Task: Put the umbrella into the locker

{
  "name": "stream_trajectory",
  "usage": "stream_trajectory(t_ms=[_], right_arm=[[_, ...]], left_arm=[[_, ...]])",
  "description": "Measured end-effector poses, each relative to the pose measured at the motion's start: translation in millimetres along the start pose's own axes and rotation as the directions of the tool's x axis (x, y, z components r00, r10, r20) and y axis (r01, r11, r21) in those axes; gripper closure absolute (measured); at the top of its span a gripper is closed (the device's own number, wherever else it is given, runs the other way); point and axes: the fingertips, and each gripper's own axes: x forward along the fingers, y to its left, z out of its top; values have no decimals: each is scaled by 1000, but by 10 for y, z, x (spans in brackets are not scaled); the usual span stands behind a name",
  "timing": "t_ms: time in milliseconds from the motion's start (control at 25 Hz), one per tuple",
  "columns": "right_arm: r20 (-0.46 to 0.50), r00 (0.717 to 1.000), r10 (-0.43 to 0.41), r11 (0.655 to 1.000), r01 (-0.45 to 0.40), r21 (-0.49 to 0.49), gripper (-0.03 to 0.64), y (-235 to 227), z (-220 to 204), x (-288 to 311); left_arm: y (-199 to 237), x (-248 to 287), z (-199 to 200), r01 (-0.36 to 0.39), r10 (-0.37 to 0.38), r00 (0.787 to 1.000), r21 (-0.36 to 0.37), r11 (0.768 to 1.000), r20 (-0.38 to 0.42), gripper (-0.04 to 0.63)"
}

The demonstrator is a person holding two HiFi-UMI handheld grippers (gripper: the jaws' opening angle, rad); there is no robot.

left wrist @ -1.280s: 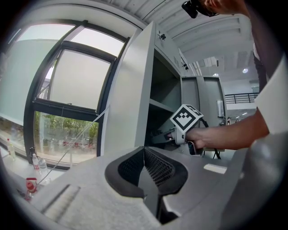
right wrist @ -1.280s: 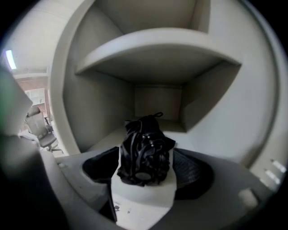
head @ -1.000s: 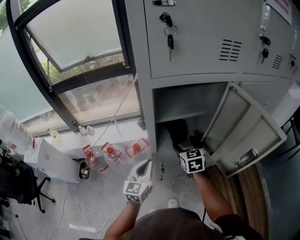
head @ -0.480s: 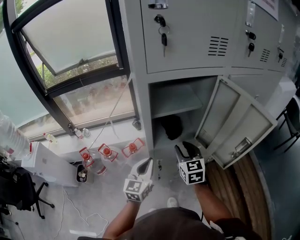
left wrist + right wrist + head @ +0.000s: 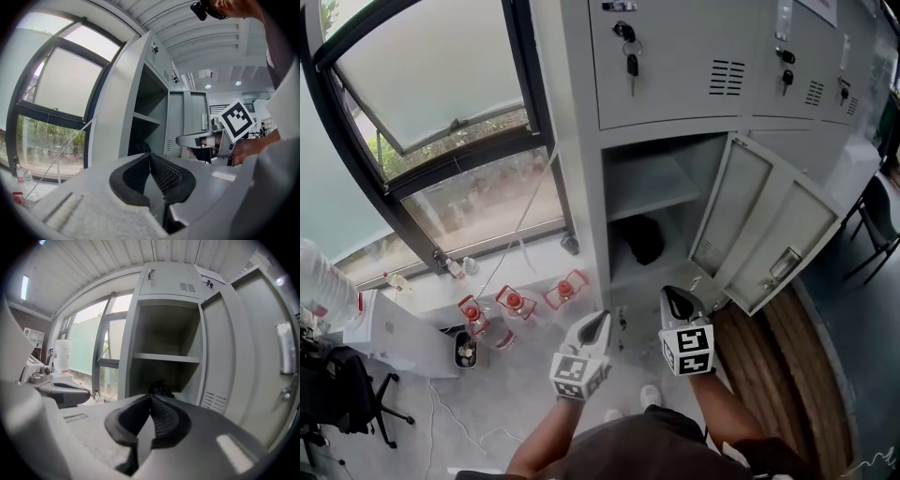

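The black folded umbrella (image 5: pixel 644 239) lies at the bottom of the open grey locker (image 5: pixel 581 187), under its shelf (image 5: pixel 652 183). It also shows in the right gripper view, umbrella (image 5: pixel 161 389), and as a dark shape in the left gripper view, umbrella (image 5: pixel 139 147). My right gripper (image 5: pixel 675 298) hovers outside the locker mouth, apart from the umbrella; its jaws have just been closing and now meet with nothing between them (image 5: pixel 150 397). To its left my left gripper (image 5: pixel 598 323) is shut and empty too (image 5: pixel 150 154).
The locker door (image 5: pixel 769 230) stands swung open to the right. Keys (image 5: pixel 630 64) hang in the closed door above. Red-capped bottles (image 5: pixel 516 302) stand on the floor by the window. A chair (image 5: pixel 881 220) is at far right, a dark chair (image 5: pixel 337 384) at far left.
The right gripper has drawn back out of the locker toward me and its jaws have closed. The umbrella stays inside. The left gripper shifted slightly.
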Motion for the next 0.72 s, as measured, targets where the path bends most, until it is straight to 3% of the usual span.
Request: stream_trajectory(t_ms=[440, 720], right_arm=[[7, 999, -54, 999, 54, -7, 614, 189, -189, -371], [39, 997, -69, 997, 69, -14, 614, 197, -124, -356]], left_arm=[[-110, -84, 20, 72, -72, 997, 14, 997, 10, 592], [-91, -54, 22, 78, -78, 997, 5, 997, -16, 592]])
